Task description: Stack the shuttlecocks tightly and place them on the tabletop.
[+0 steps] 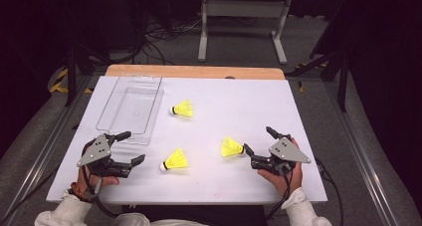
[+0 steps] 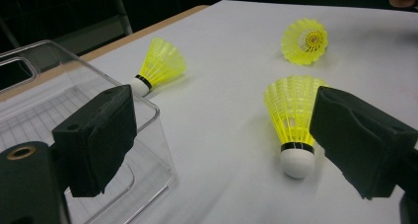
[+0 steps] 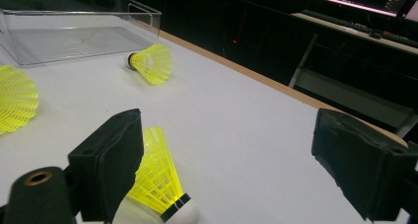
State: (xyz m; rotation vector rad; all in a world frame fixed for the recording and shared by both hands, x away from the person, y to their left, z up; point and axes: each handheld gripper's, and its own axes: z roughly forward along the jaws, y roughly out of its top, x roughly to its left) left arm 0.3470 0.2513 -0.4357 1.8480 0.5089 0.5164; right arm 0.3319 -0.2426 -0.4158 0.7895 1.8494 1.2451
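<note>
The shuttlecock nearest my right gripper lies on its side on the white desk, just ahead of the jaws and hard against the inner face of one of them, cork end toward me and yellow skirt fanning away. Those jaws stand wide apart with nothing between the pads, so nothing is held yet. I judge the step in hand to be the pickup of this one. To do it well I would slide the gripper sideways until the cork and the black band sit midway between the jaws, then close on the firm cork rather than the skirt, which looks likely to crush or spring out. A second shuttlecock lies just inside one jaw of my left gripper, cork toward me; that gripper is also spread wide and empty, and the same centring would serve there. Beyond the left jaws, a third shuttlecock rests on its side near the corner of the clear plastic tray, whose near wall sits right beside the other left jaw. I take the tray to be where these go, so I would lift each one high enough to clear its wall and keep the left jaw from knocking that corner.
</note>
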